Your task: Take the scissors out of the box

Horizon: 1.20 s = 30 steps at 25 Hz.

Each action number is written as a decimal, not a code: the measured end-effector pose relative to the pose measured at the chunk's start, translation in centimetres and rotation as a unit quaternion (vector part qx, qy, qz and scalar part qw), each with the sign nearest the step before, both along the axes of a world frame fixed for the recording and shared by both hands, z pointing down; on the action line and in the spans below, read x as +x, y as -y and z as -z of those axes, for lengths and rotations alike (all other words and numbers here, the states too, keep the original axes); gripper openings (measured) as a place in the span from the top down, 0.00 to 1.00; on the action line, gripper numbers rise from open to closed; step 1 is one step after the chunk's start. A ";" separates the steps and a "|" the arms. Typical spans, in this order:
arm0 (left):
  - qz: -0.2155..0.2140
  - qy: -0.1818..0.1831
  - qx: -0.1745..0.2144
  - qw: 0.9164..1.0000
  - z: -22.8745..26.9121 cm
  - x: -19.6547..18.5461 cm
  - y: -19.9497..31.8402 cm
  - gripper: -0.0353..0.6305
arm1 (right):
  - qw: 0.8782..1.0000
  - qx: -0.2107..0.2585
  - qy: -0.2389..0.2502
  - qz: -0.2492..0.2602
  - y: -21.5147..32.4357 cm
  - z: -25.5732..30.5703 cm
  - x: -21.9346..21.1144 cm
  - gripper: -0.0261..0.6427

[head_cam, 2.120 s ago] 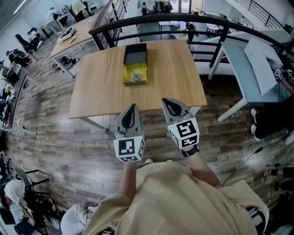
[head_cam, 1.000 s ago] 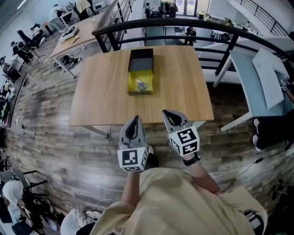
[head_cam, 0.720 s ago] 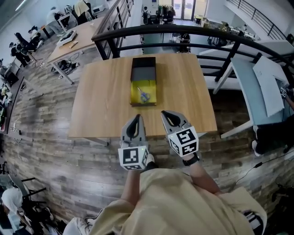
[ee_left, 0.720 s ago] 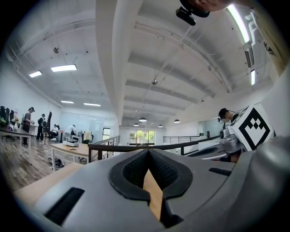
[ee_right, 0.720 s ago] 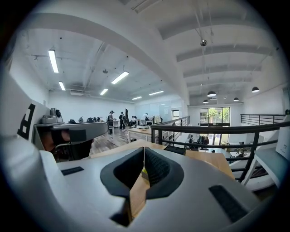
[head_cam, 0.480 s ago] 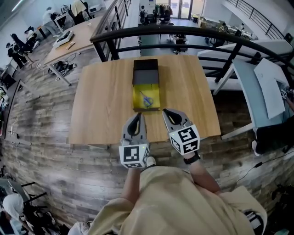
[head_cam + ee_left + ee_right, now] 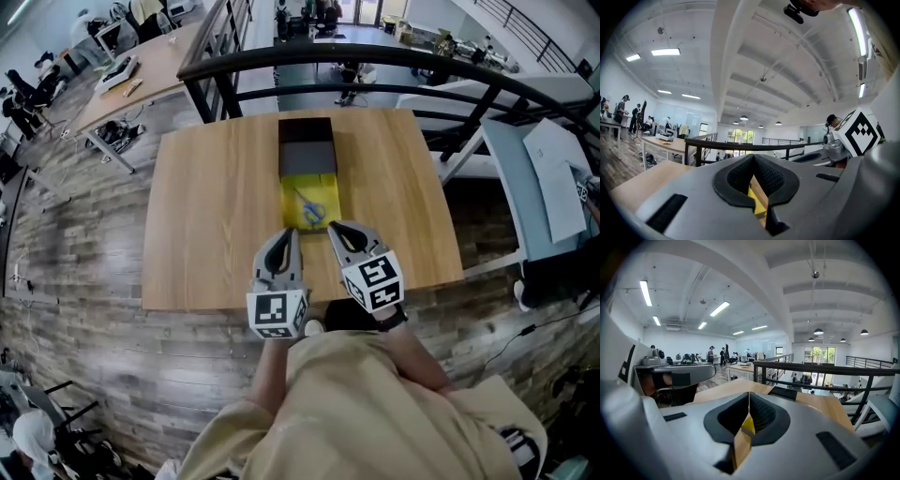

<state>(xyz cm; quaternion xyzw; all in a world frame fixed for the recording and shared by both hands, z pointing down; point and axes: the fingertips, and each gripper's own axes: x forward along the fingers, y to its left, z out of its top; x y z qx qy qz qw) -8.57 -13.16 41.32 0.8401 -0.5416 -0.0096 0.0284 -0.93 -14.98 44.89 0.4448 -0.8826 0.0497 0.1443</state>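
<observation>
A yellow-lined open box lies on the wooden table, with its black lid at the far end. Scissors with blue handles lie inside the box. Both grippers hang over the table's near edge, just short of the box. The left gripper is shut with nothing in it, and so is the right gripper. In the left gripper view the left gripper has its jaws meeting, with the yellow box showing behind. The right gripper points at the same box.
A black railing curves behind the table's far edge. A white desk stands to the right, and another wooden table at the far left. Wooden floor surrounds the table.
The person has walked up to the table. The box and table have drawn closer, and both shut grippers have passed from over the floor to over the table's near edge.
</observation>
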 end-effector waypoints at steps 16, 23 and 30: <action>-0.001 -0.002 -0.079 0.997 -6.9 -0.5 10.3 0.93 | 0.989 -0.123 -0.073 0.024 10.0 -10.5 -1.3 0.94; 0.010 -0.019 -0.101 0.995 -8.7 -1.0 13.6 0.93 | 0.975 -0.183 -0.118 0.045 13.0 -14.9 -2.3 0.94; 0.022 -0.025 -0.117 0.993 -10.4 -1.9 16.3 0.93 | 0.960 -0.235 -0.138 0.068 15.3 -19.4 -3.2 0.85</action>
